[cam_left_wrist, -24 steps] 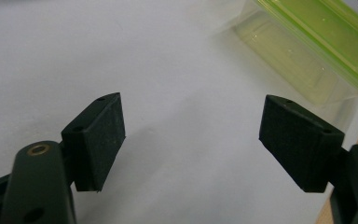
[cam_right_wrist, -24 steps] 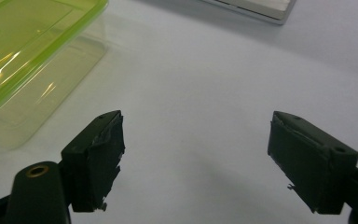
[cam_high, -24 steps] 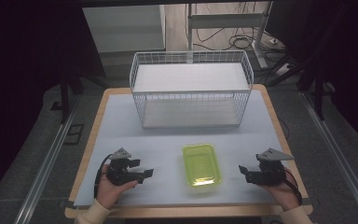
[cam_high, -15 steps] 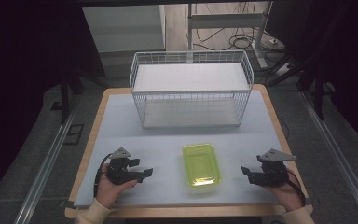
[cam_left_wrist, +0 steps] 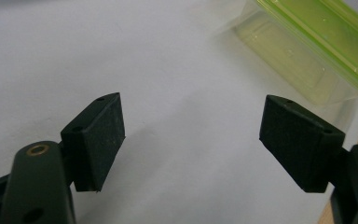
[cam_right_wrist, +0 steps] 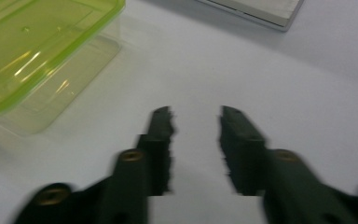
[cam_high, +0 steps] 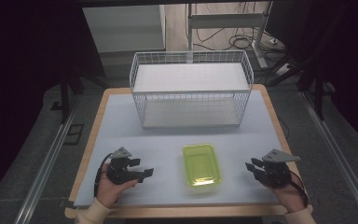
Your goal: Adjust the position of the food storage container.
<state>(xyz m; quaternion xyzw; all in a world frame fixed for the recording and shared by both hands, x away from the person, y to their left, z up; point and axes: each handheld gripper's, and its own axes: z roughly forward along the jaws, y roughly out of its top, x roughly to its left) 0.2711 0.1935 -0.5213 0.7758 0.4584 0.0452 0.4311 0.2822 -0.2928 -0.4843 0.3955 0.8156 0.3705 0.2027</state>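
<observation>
While both grippers, left (cam_high: 145, 173) and right (cam_high: 251, 166), stand apart and empty, a one-sided push could skid the box (cam_high: 201, 164) across the desk (cam_high: 121, 121).

My left gripper (cam_high: 142, 173) hangs low with jaws wide; my right gripper (cam_high: 252, 167) shows a narrower gap, nothing between.

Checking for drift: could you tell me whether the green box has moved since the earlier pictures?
No. The green box sits at the same spot in front of the basket, midway between both tools.
</observation>
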